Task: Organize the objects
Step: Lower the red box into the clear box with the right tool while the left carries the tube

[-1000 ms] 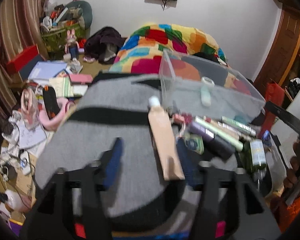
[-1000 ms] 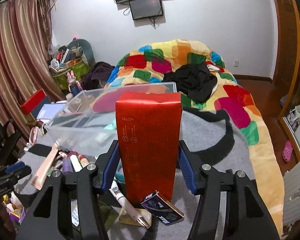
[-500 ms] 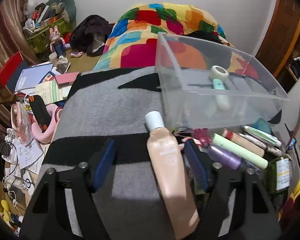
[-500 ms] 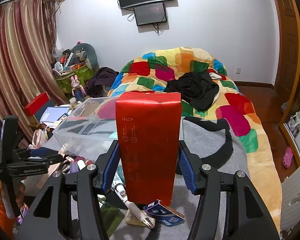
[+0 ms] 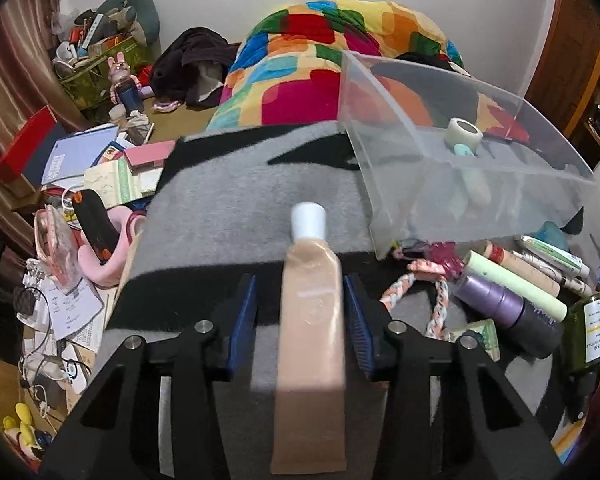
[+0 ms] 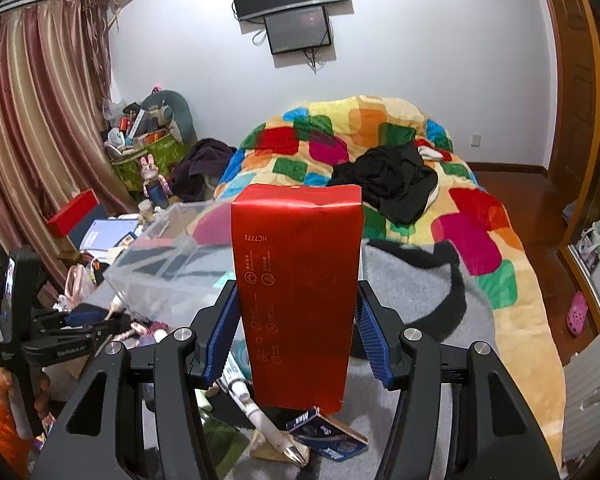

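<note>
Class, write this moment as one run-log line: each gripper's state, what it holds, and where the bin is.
left gripper: open, fingers flank beige tube | right gripper: shut on red box | clear bin: on grey blanket

Red box [image 6: 298, 296] hides part of the clear bin [image 6: 168, 264].

Both wrist views face the bed, sharing the clear bin [image 5: 460, 184] [image 6: 172, 264].
</note>
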Action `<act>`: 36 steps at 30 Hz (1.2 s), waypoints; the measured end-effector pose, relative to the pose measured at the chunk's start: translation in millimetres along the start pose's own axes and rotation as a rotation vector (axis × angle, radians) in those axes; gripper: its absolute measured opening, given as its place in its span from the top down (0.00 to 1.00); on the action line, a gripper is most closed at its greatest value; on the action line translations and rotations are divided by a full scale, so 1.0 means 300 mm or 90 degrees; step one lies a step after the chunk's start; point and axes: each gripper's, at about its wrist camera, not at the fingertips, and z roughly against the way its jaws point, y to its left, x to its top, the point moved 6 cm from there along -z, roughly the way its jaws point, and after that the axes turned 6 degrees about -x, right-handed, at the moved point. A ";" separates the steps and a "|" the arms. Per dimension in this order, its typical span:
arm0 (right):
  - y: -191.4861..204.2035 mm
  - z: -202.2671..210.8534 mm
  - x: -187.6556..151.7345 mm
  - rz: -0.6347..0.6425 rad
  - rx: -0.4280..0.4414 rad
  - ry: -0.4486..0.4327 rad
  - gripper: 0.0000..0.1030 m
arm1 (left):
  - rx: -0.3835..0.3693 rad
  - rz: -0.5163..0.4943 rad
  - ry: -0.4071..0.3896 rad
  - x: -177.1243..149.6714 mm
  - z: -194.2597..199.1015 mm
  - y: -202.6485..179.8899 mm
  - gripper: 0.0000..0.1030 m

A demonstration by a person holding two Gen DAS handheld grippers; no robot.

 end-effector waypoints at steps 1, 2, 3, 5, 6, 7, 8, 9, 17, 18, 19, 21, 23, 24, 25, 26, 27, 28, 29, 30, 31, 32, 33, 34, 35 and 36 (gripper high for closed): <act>0.002 0.007 0.010 0.001 -0.002 -0.007 0.49 | 0.001 0.000 -0.001 0.006 -0.003 0.001 0.57; 0.004 0.012 0.019 0.003 -0.004 -0.011 0.49 | -0.001 -0.001 -0.002 0.013 -0.008 -0.001 0.57; 0.007 0.019 0.031 0.005 -0.008 -0.019 0.49 | -0.002 -0.004 -0.002 0.019 -0.012 -0.003 0.57; 0.010 0.034 0.057 0.009 -0.015 -0.034 0.49 | -0.001 -0.009 0.002 0.029 -0.031 -0.011 0.64; 0.011 0.039 0.071 0.009 -0.015 -0.039 0.49 | -0.001 -0.012 0.005 0.028 -0.036 -0.015 0.72; 0.011 0.045 0.087 0.007 -0.014 -0.046 0.49 | -0.002 -0.017 0.004 0.029 -0.036 -0.019 0.73; 0.013 0.048 0.096 0.007 -0.013 -0.049 0.49 | 0.000 -0.023 -0.001 0.029 -0.029 -0.024 0.77; 0.012 0.050 0.108 0.006 -0.013 -0.053 0.49 | 0.002 -0.028 -0.005 0.029 -0.023 -0.026 0.79; 0.007 0.016 0.186 -0.016 0.003 -0.058 0.49 | 0.002 -0.023 -0.044 0.055 0.046 -0.015 0.94; 0.010 0.008 0.194 -0.016 0.002 -0.058 0.49 | 0.001 -0.023 -0.050 0.061 0.056 -0.016 0.94; 0.015 -0.003 0.204 -0.012 -0.002 -0.058 0.49 | 0.002 -0.023 -0.057 0.069 0.067 -0.017 0.94; 0.023 -0.017 0.213 -0.005 -0.006 -0.056 0.49 | 0.003 -0.024 -0.070 0.085 0.089 -0.019 0.94; 0.036 -0.041 0.219 0.004 -0.001 -0.046 0.49 | 0.002 -0.027 -0.077 0.094 0.101 -0.018 0.94; 0.043 -0.055 0.219 0.009 0.004 -0.037 0.49 | 0.004 -0.029 -0.077 0.096 0.102 -0.017 0.94; 0.051 -0.075 0.218 0.014 0.011 -0.022 0.49 | 0.002 -0.031 -0.073 0.094 0.098 -0.018 0.94; 0.057 -0.090 0.215 0.018 0.018 -0.010 0.49 | -0.008 -0.034 -0.061 0.089 0.087 -0.018 0.94; 0.062 -0.109 0.210 0.020 0.024 0.004 0.49 | -0.014 -0.034 -0.051 0.082 0.077 -0.019 0.93; 0.065 -0.132 0.205 0.024 0.030 0.022 0.49 | -0.020 -0.035 -0.038 0.074 0.062 -0.020 0.91; 0.067 -0.156 0.198 0.026 0.035 0.040 0.49 | -0.022 -0.038 -0.027 0.063 0.047 -0.025 0.87; 0.067 -0.170 0.192 0.027 0.038 0.051 0.49 | -0.021 -0.042 -0.019 0.054 0.035 -0.028 0.81; 0.068 -0.189 0.185 0.028 0.043 0.066 0.49 | -0.018 -0.047 -0.012 0.046 0.021 -0.031 0.78; 0.068 -0.208 0.178 0.028 0.047 0.080 0.49 | -0.014 -0.053 -0.004 0.039 0.005 -0.034 0.71; 0.067 -0.224 0.170 0.027 0.051 0.092 0.49 | -0.014 -0.055 0.000 0.036 -0.006 -0.035 0.65; 0.065 -0.239 0.162 0.026 0.053 0.103 0.49 | -0.014 -0.057 0.004 0.033 -0.016 -0.033 0.62; 0.064 -0.252 0.155 0.027 0.055 0.113 0.49 | -0.014 -0.058 0.008 0.034 -0.026 -0.032 0.60; 0.065 -0.264 0.148 0.028 0.055 0.121 0.49 | -0.015 -0.058 0.012 0.036 -0.035 -0.031 0.60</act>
